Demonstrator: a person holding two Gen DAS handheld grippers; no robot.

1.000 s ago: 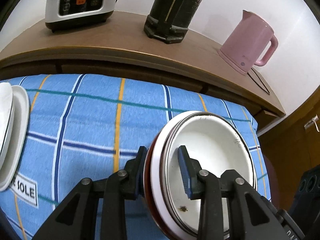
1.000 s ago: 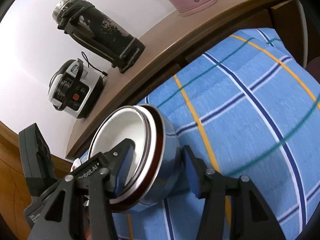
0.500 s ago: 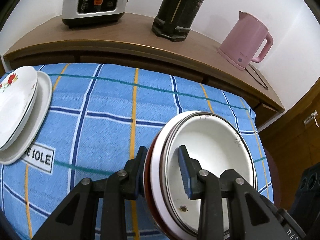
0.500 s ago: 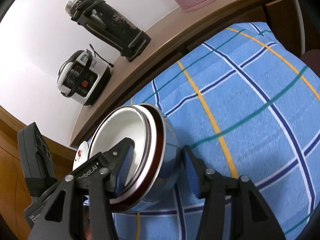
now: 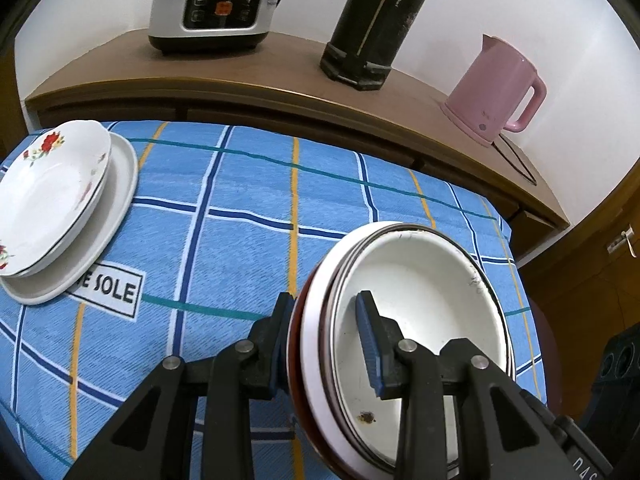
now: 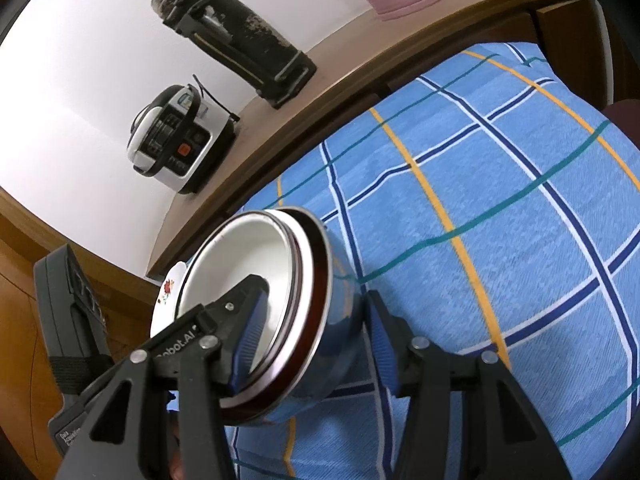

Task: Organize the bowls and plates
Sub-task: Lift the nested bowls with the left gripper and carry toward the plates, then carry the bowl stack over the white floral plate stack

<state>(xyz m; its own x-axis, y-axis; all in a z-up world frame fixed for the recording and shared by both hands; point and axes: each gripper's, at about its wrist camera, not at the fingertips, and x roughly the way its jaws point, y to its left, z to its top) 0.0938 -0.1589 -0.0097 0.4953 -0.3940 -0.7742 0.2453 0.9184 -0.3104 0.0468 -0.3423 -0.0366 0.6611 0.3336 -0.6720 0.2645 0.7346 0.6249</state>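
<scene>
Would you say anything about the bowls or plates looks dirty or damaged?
Yes: the inner white bowl has a small brown, rust-like spot near its lower rim and faint dark scuffs at the upper right.

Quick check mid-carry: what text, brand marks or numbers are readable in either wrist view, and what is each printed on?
"E SOLE" on the white label of the blue checked cloth; its start is hidden by the plates.
"obot.AI" on the right tongs' arm; the start is cut off.
"DAS" on the left tongs, lower corner; uncertain.
Cooker panel: too small to read.
Pink kettle mark: too small to read.
</scene>
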